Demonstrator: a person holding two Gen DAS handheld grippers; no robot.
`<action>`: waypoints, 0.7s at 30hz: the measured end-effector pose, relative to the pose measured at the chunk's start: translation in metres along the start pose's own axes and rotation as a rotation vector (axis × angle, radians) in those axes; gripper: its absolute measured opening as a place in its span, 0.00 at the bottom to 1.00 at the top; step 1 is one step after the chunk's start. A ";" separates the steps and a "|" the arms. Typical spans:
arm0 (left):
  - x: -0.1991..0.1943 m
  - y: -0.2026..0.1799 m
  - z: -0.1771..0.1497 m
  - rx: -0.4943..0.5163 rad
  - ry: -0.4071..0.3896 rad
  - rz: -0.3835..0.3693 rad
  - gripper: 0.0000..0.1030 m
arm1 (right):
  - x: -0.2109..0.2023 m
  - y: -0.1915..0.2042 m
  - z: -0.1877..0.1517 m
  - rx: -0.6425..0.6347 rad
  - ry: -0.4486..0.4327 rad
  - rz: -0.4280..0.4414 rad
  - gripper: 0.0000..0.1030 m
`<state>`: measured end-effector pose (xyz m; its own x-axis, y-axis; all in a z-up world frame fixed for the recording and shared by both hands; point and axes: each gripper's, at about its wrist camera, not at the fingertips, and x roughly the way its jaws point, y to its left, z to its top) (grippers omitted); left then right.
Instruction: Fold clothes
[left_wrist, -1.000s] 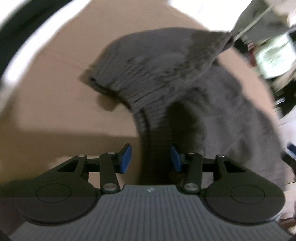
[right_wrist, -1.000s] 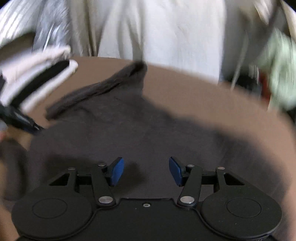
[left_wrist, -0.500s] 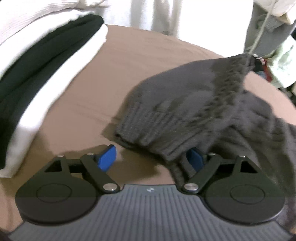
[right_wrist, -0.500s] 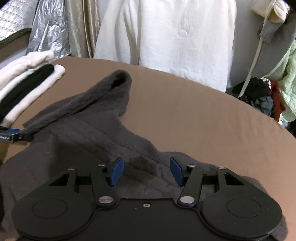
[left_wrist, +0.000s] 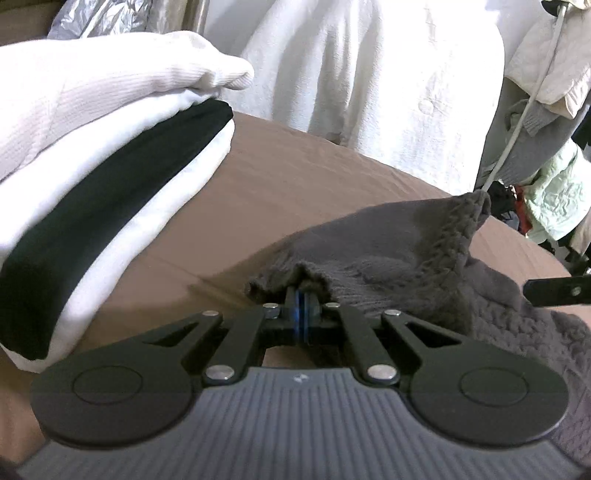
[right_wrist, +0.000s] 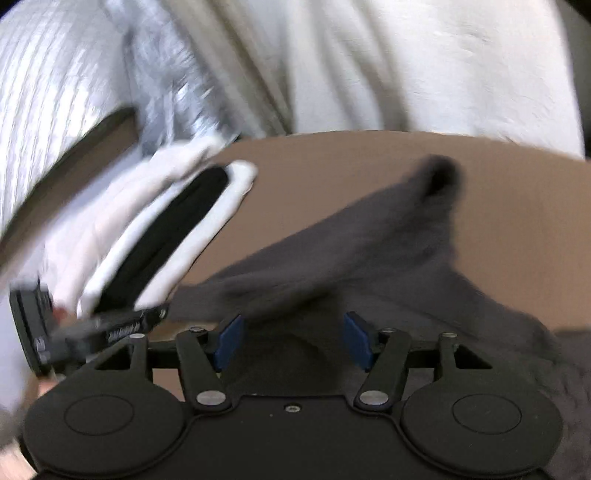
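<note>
- Up front, the left tongs (left_wrist: 302, 308) have their blue pads pressed together, pinching the ribbed hem of a dark grey knitted sweater (left_wrist: 413, 258).
- That sweater is thick and cable-textured; it lies crumpled on the brown surface (left_wrist: 295, 173), spreading ahead of and to the right of the left tongs, with one soft peak raised beyond them.
- To the left of the left tongs sits a folded stack (left_wrist: 92, 192): white ribbed knit on top, smooth white cloth below, and a flat black layer sandwiched between.
- Meanwhile the right tongs (right_wrist: 291, 341) stand well apart, their jaws having just been opening; grey knit (right_wrist: 369, 251) lies between and under the blue pads, which do not press on it.
- Motion blur smears the right view, so fabric detail there is hard to tell.
- Beyond the surface hangs a white, softly creased fabric (left_wrist: 388, 74).
</note>
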<state>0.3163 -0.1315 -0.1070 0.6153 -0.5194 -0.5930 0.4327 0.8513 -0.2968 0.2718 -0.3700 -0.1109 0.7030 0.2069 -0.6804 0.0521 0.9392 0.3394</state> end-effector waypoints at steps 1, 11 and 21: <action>0.000 0.000 -0.001 0.000 -0.004 -0.008 0.01 | 0.008 0.003 0.001 0.040 0.022 -0.007 0.78; -0.019 -0.013 0.010 0.068 -0.111 -0.121 0.01 | 0.086 -0.022 0.001 0.584 0.068 0.278 0.74; -0.015 -0.028 -0.001 0.195 -0.170 0.105 0.03 | 0.009 0.005 0.107 0.029 -0.250 -0.049 0.09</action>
<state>0.2943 -0.1472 -0.0910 0.7581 -0.4485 -0.4734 0.4697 0.8791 -0.0808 0.3546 -0.3931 -0.0460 0.8522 0.0835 -0.5164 0.1086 0.9374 0.3309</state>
